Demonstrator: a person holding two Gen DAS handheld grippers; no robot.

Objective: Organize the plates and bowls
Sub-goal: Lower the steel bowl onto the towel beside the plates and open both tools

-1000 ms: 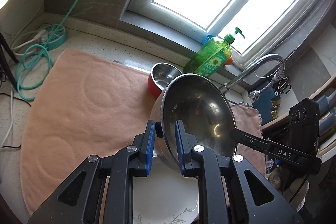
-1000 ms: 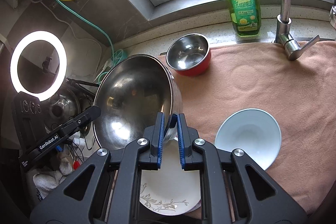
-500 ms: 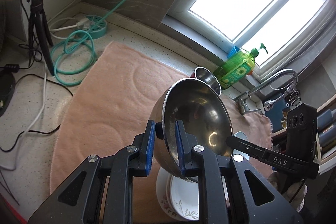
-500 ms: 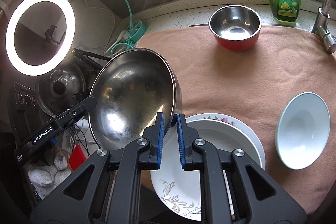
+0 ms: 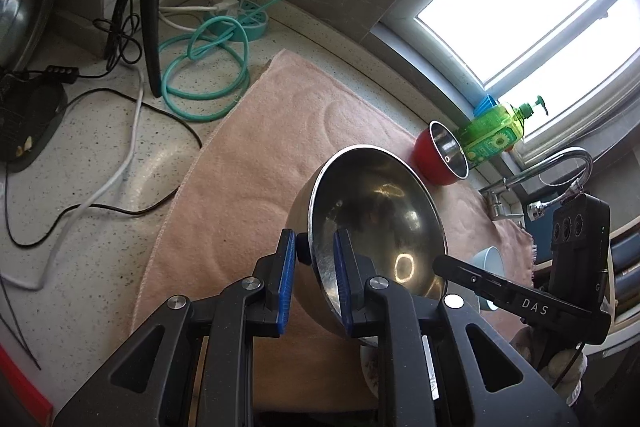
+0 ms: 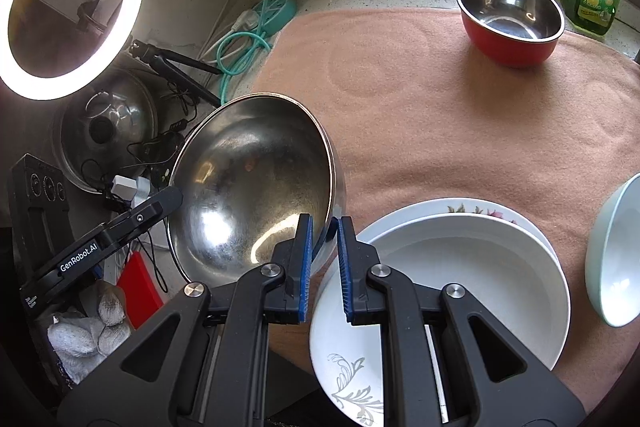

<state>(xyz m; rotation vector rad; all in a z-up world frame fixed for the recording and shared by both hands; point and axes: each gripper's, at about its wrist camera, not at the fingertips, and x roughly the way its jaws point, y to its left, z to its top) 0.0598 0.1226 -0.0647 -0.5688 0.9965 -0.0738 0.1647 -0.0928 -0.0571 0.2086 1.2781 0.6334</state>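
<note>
At frame centre, the left gripper (image 5: 315, 273), lettered "GenRobot.AI", and the right gripper (image 6: 323, 261), lettered "DAS", pinch opposite rims of the polished round steel bowl (image 6: 256, 183), tilted above the pink towel (image 6: 440, 115).

Speckled counter (image 5: 100, 163) — pink towel (image 6: 440, 115), cables (image 5: 204, 67)

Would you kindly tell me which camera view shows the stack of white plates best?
The right wrist view: the stack of white plates lies open on the pink towel, both rims visible. In the left wrist view only a rim sliver peeks beneath the large steel bowl.
</note>
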